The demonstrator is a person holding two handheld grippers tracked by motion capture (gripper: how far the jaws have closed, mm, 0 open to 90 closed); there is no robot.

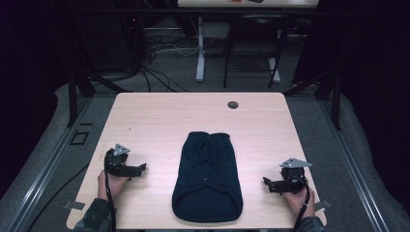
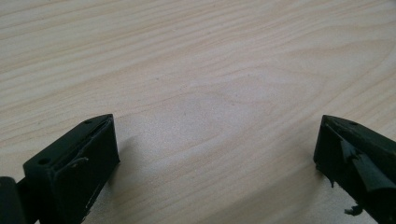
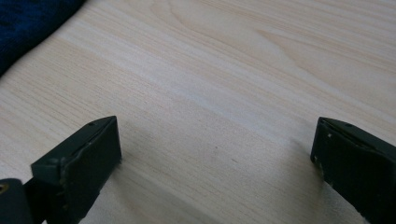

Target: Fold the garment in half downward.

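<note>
Dark, folded and lying flat, a navy garment (image 1: 207,179) occupies the near middle of a pale wood-grain table (image 1: 159,118), its rounded lower edge close to the table's front rim and its narrower upper end pointing toward the far side. To either side of it, well apart from the cloth, a person's two hands rest on the tabletop, each holding a black two-jaw tool. On the person's left, the left hand (image 1: 112,183) grips the left gripper (image 1: 142,167), whose tips point inward toward the garment; a grey three-cornered plate tops it and a cable trails back along the sleeve. On the other side, the right hand (image 1: 296,197) holds the right gripper (image 1: 265,181), likewise turned inward toward the garment and capped by a grey plate. Seen from the left gripper view, the left gripper's jaws stand spread wide over bare wood with nothing between them. From the right gripper view, the right gripper's jaws are likewise spread wide and empty, low over the tabletop, with a corner of the garment at the upper left of that view. A small round grommet hole (image 1: 233,105) sits near the table's far edge.
</note>
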